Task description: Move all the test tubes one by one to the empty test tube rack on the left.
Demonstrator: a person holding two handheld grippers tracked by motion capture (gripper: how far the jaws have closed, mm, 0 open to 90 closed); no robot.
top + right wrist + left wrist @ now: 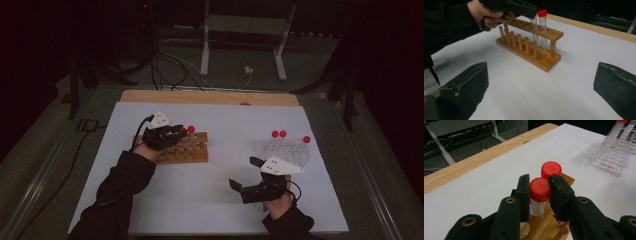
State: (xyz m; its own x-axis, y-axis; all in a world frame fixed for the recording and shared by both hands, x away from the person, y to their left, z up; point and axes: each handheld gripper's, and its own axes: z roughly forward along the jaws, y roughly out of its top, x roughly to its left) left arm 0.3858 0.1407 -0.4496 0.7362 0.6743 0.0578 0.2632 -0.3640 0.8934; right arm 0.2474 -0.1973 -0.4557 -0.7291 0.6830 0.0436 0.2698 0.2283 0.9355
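Left gripper (539,192) clamped on the red cap of a tube (539,195), jaws pressing both sides; the tube stands upright in the wooden rack (187,150) at the left of the white surface (225,200), just beside a second red-capped tube (551,169) in the end hole. Right gripper (242,172) hovers wide open, nothing between its jaws, low over the surface near the clear plastic rack (292,152) with three red-capped tubes

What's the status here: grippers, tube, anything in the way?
Left gripper shut on tube, tube standing in wooden rack. Right gripper open, idle over table. Second tube close behind; otherwise clear.
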